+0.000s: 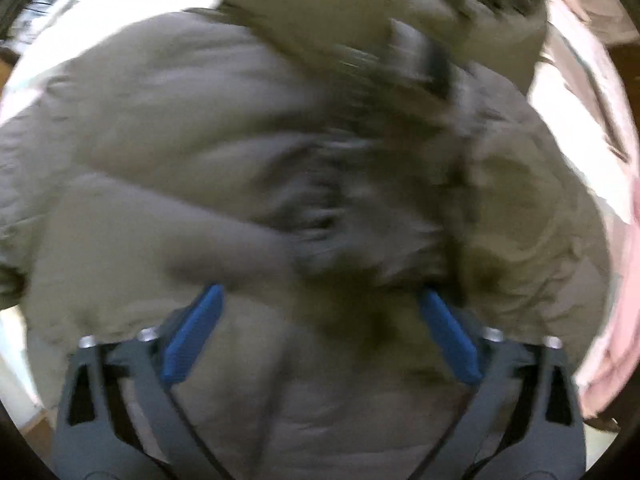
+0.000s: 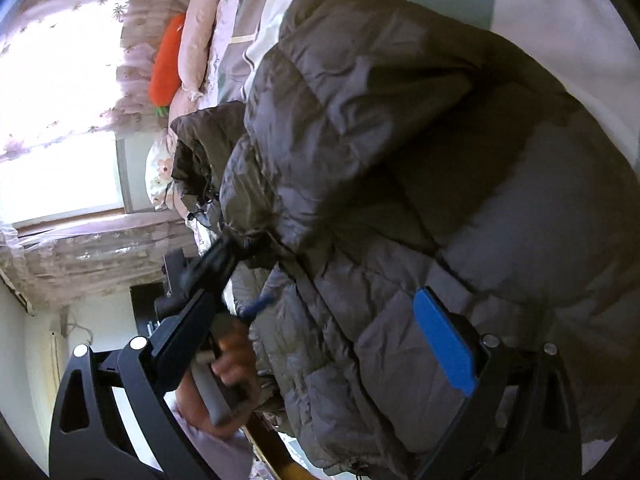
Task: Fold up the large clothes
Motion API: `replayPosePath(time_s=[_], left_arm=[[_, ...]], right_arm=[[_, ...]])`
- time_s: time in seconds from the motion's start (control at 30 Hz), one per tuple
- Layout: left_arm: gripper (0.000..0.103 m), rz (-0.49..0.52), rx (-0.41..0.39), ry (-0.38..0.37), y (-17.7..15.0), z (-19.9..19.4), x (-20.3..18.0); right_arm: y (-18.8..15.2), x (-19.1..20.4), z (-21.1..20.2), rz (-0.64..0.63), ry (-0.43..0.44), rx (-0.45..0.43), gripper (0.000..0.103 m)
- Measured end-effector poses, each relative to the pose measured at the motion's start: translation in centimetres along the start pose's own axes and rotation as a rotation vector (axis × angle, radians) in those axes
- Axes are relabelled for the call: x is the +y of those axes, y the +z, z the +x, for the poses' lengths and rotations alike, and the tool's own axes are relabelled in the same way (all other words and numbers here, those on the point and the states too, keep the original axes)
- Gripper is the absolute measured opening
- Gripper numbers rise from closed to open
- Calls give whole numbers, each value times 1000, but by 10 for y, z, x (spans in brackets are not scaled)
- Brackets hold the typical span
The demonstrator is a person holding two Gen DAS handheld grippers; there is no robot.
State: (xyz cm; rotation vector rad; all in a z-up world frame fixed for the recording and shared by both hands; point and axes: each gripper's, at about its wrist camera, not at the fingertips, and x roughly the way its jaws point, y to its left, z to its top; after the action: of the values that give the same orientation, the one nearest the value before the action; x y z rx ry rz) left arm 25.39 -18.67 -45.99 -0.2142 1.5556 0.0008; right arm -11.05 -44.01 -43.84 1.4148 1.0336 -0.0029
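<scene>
Left claw (image 1: 320, 300) apparently clear above blurred jacket (image 1: 200, 120).

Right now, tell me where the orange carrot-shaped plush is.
In the right wrist view the carrot plush lies at upper left, between the curtained window and the pink pillow, beyond the grey puffer jacket.

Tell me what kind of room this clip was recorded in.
Most likely a bedroom: the grey puffer coat lies on a bed with pink bedding, beside a bright window with patterned sheer curtains.
</scene>
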Motion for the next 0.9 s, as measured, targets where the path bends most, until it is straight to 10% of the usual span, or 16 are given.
replayPosePath(time_s=[0.03, 0.1, 0.23, 0.63, 0.67, 0.73, 0.9], left_arm=[[20, 3, 45, -74, 1, 8, -7], [8, -24, 77, -138, 2, 11, -11], [7, 26, 21, -228, -6, -17, -19], [7, 29, 67, -179, -67, 13, 36], [7, 31, 57, -171, -69, 10, 42], [7, 51, 25, -140, -65, 5, 35], [7, 155, -62, -100, -44, -20, -11]], right_arm=[[0, 0, 1, -2, -7, -4, 100], [-1, -5, 0, -1, -23, -20, 100], [7, -17, -7, 20, -35, -44, 100], [69, -41, 2, 142, -51, -103, 97], [74, -38, 3, 126, -65, -120, 90], [84, -31, 6, 76, -139, -139, 31], [99, -28, -17, 47, -313, -286, 13]])
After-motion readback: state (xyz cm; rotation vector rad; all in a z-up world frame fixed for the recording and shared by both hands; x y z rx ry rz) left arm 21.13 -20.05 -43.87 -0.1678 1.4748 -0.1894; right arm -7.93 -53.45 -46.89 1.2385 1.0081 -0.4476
